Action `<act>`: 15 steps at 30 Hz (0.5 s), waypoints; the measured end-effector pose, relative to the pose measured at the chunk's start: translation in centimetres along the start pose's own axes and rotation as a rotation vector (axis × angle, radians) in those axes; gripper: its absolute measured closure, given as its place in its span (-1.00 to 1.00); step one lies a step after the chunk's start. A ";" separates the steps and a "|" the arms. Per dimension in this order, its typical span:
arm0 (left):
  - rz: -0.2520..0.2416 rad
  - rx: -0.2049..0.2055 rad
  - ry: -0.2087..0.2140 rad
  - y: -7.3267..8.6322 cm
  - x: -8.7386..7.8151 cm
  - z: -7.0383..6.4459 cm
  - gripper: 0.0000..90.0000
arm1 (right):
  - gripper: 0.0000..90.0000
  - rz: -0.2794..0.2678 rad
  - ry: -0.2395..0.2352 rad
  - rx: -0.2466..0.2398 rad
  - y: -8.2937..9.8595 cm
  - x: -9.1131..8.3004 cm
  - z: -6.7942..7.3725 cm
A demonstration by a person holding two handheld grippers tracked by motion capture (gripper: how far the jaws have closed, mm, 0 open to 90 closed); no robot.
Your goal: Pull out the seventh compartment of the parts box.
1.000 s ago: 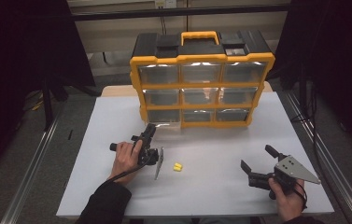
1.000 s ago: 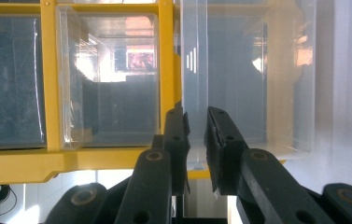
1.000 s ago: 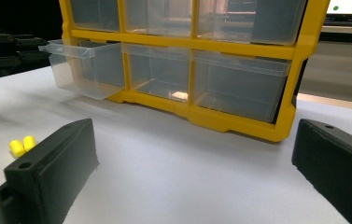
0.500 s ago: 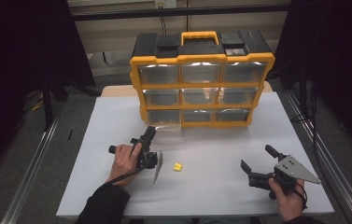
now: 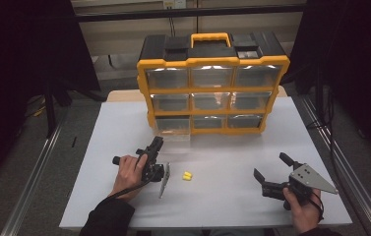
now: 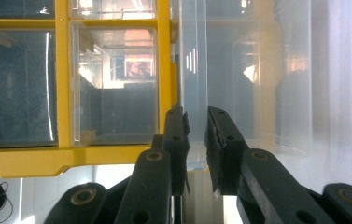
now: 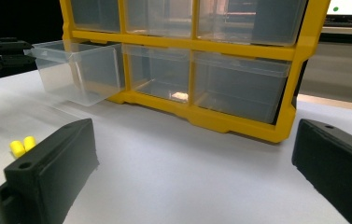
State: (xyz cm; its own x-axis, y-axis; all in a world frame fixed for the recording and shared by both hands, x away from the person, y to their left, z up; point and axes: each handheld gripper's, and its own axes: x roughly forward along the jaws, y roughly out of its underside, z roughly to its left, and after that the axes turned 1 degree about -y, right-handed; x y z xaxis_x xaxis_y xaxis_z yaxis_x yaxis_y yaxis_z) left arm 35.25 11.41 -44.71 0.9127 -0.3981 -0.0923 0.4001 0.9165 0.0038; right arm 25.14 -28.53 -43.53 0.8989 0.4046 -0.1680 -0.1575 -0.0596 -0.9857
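A white table [image 5: 232,147] is carrying a yellow and black organiser cabinet [image 5: 212,83] at its far middle, with three rows of clear drawers facing the person. The bottom-left drawer [image 5: 173,129] is sticking out of its bay towards the near side, and the right gripper view is showing it hanging forward of the frame [image 7: 78,70] while its neighbours are sitting flush. The left gripper [image 5: 156,145] is reaching up to that drawer's front; in the left gripper view its jaws are nearly together and straddling the thin clear front wall [image 6: 193,70], so it is gripping, or very close to gripping, that lip, though contact on both pads cannot be told for sure. The right gripper [image 5: 271,173] is resting low at the near right of the table, well apart from the cabinet, with its jaws spread wide and holding nothing. Two small yellow earplugs [image 5: 187,176] are lying side by side on the table, just beside the left hand [image 5: 131,169] and in front of the open drawer. By the look of it the drawer-opening step is under way or nearly done; the next move probably calls for releasing the lip, then pinching the small soft plugs and dropping them into the drawer.
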 end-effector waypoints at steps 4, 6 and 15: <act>0.006 -0.001 0.004 -0.2 -0.1 0.0 0.75 | -1.00 0.001 -0.001 0.000 0.0 0.0 0.0; 0.005 0.001 0.002 -0.1 -0.1 0.0 0.75 | -1.00 0.000 -0.001 -0.003 0.0 0.0 0.0; 0.012 -0.006 0.006 -0.2 -0.1 -0.1 0.74 | -1.00 -0.001 -0.004 -0.003 0.0 0.0 0.0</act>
State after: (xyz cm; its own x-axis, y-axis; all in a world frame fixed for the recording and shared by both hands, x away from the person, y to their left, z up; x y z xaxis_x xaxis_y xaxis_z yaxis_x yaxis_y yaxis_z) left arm 35.10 11.31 -44.76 0.9171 -0.3864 -0.0984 0.3882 0.9216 -0.0006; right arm 25.13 -28.50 -43.53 0.8973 0.4087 -0.1667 -0.1552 -0.0613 -0.9860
